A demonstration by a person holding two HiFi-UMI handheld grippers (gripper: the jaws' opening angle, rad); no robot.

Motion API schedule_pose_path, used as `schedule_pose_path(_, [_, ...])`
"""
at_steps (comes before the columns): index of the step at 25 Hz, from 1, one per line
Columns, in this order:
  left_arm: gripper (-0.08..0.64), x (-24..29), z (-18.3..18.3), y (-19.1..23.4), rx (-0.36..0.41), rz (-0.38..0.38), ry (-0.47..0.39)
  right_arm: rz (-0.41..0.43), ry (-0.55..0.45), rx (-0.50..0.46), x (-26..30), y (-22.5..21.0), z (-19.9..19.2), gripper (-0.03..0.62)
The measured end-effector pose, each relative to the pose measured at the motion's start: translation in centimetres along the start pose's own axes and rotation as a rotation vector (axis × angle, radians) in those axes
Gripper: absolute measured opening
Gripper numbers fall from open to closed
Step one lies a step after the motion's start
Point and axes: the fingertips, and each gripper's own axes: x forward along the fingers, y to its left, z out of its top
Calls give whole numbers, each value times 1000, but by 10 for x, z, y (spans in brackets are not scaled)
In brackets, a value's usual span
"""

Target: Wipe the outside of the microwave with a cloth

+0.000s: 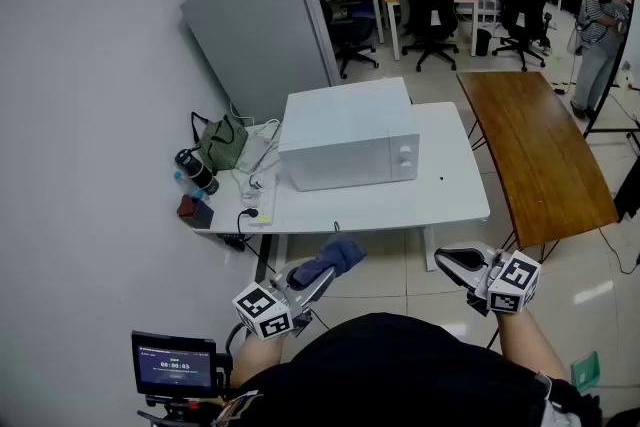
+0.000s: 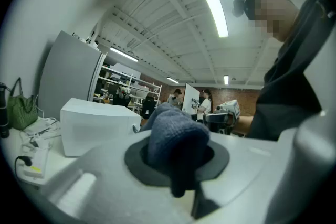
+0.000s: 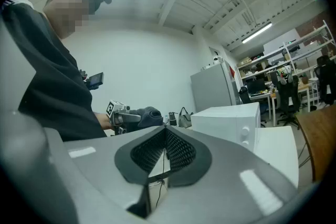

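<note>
A grey fridge (image 1: 265, 25) stands against the wall; in front of it is a white table (image 1: 400, 200), with a brown wooden table (image 1: 535, 155) at its right. The microwave (image 1: 350, 135) sits on the white table's rear half; it is a plain white box with its door facing the person and two round knobs (image 1: 404, 155) at the front's right edge. A green bag (image 1: 225, 143) stands left of it, its contents out of sight. The left gripper (image 1: 312, 280) hovers short of the table's near edge, its jaws clamped on a bunched dark blue cloth (image 1: 330, 260), well apart from the microwave; the right gripper (image 1: 445, 260) hangs alongside, jaws pressed together with nothing between them.
</note>
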Motion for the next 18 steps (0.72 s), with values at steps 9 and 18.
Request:
schedule_pose_path(9, [58, -27, 8, 77, -11, 27, -62, 40, 32, -32, 82, -17, 5, 6])
schedule_pose_path(18, [58, -103, 41, 259, 6, -20, -106, 11, 5, -64, 268, -27, 50, 6])
